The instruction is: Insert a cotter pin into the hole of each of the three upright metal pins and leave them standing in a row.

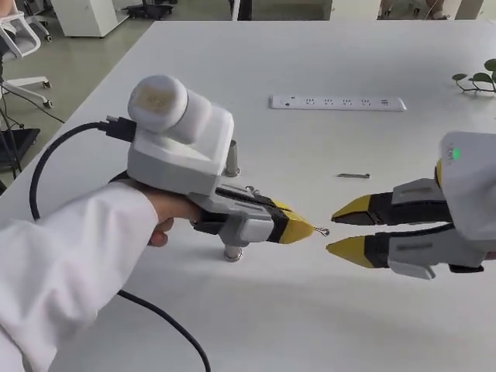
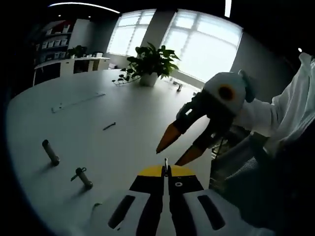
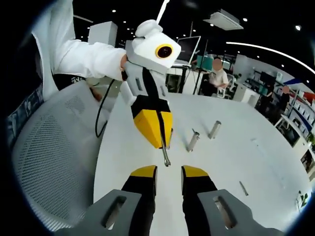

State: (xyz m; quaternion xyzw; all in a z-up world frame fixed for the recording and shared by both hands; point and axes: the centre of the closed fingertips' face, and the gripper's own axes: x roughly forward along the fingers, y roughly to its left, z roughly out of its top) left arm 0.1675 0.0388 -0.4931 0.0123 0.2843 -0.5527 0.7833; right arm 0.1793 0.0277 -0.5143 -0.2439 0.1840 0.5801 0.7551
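Note:
My left gripper (image 1: 308, 229) (image 2: 166, 170) is shut on a thin cotter pin (image 1: 321, 231) (image 2: 166, 162) (image 3: 166, 155), whose looped end sticks out past the yellow tips. My right gripper (image 1: 331, 231) (image 3: 169, 170) faces it tip to tip, open, with the cotter pin's end just before its jaws. An upright metal pin (image 1: 232, 159) (image 2: 50, 152) (image 3: 214, 130) stands behind the left gripper. A second metal pin (image 2: 83, 177) (image 3: 192, 141) carries a cotter pin across its top. The base of another pin (image 1: 233, 253) shows under the left gripper. A loose cotter pin (image 1: 353, 176) (image 2: 109, 126) (image 3: 243, 188) lies on the table.
A white power strip (image 1: 338, 102) (image 2: 78, 102) lies farther back on the white table (image 1: 310, 310). A potted plant (image 1: 477, 80) (image 2: 150, 61) stands at the far edge. A black cable (image 1: 46, 167) trails from the left gripper over the table's left side. A mesh chair (image 3: 54, 147) stands beside the table.

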